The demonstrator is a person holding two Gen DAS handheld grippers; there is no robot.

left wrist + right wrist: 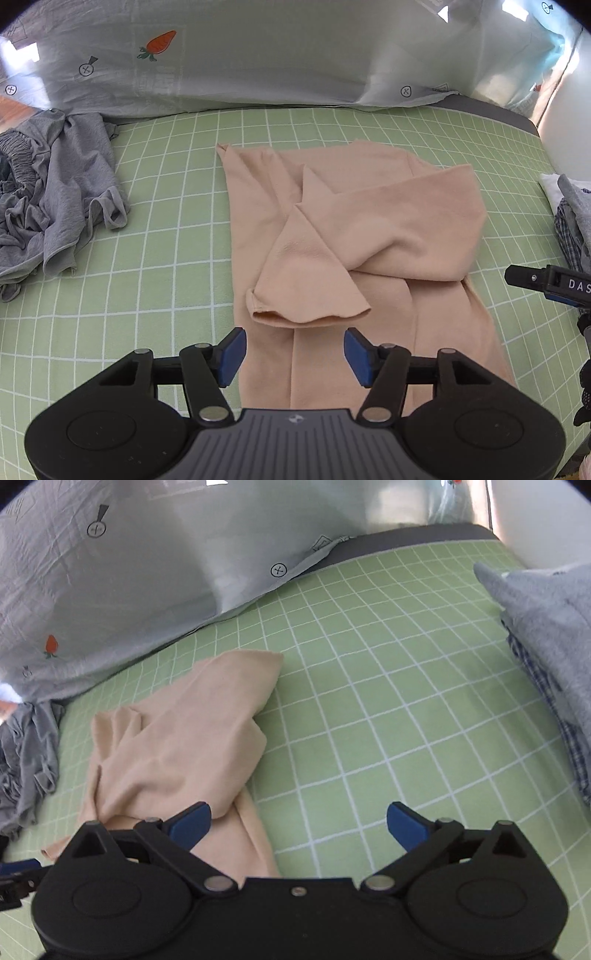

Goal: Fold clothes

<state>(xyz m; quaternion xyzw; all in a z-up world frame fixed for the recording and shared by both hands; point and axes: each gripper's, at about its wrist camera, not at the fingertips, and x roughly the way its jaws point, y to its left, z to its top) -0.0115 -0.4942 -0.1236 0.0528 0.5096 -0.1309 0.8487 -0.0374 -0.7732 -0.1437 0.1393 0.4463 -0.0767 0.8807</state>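
A peach garment (369,229) lies on the green checked sheet (147,258), partly folded, with one sleeve laid across its body. My left gripper (294,354) hovers over its near part, open, blue pads (232,354) apart and pressing on nothing. In the right wrist view the same garment (177,738) lies to the left. My right gripper (299,827) stands wide open above the sheet beside it. Its left pad (192,825) is over the cloth's edge and grips nothing. The right tool's black body (550,284) shows at the left wrist view's right edge.
A crumpled grey garment (55,192) lies at the left of the bed. A stack of folded clothes (546,646), grey over blue plaid, sits at the right edge. A pale quilt with carrot print (258,55) is heaped along the back.
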